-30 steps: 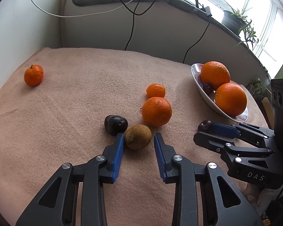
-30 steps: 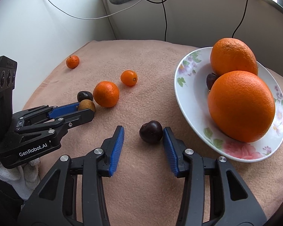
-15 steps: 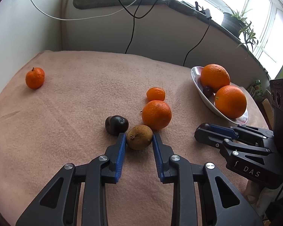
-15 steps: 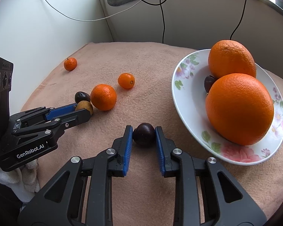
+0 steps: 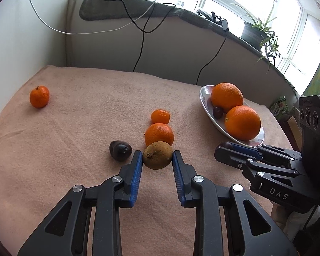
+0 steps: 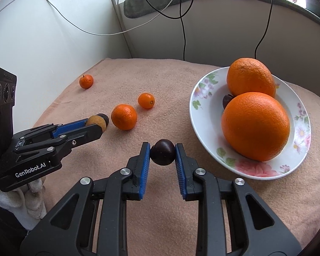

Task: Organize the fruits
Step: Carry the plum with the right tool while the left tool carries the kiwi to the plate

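My left gripper point(image 5: 157, 156) is shut on a brown kiwi point(image 5: 157, 155) and holds it just above the pink cloth; it also shows in the right wrist view point(image 6: 97, 122). My right gripper point(image 6: 162, 152) is shut on a dark plum point(image 6: 162, 152), lifted off the cloth beside the flowered plate point(image 6: 204, 115). The plate point(image 5: 204, 98) holds two big oranges point(image 6: 255, 125) and a dark plum point(image 6: 226, 100). Loose on the cloth are a dark plum point(image 5: 120, 150), a mandarin point(image 5: 159, 134), a smaller one point(image 5: 160, 116) and a far one point(image 5: 39, 93).
The pink cloth point(image 5: 74, 128) covers the table up to a grey wall with hanging cables point(image 5: 138, 49). A potted plant point(image 5: 258, 32) stands on the window ledge. The right gripper's body point(image 5: 277, 170) lies at the right of the left wrist view.
Both grippers closed: the left on the kiwi, the right on the plum. Both have since lifted their fruit a little off the cloth.
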Tool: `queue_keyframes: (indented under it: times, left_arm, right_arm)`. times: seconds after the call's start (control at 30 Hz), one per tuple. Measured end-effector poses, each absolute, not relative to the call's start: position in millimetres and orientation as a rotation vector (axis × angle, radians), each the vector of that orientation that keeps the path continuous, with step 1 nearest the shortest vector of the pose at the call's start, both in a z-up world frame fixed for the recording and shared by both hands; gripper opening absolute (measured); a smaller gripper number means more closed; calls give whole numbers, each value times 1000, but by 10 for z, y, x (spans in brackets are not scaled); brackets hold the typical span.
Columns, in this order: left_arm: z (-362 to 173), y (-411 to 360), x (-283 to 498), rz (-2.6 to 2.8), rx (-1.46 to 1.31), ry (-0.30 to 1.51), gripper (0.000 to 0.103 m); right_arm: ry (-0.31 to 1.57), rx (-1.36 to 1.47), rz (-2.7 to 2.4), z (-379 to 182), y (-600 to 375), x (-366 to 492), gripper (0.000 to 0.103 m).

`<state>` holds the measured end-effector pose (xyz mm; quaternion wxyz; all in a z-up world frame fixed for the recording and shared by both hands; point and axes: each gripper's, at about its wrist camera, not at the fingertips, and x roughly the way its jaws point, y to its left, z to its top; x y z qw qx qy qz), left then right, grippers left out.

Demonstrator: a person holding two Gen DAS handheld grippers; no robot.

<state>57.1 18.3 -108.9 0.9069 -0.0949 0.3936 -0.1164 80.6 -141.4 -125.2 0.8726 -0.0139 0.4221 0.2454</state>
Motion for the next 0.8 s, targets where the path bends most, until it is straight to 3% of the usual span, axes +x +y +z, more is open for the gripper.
queue_keyframes:
  times: [0.8]
  left_arm:
    - [-832,-141,608,-314,-191,752,27]
  right_arm:
    - [798,36,422,-945,-2009,716,25]
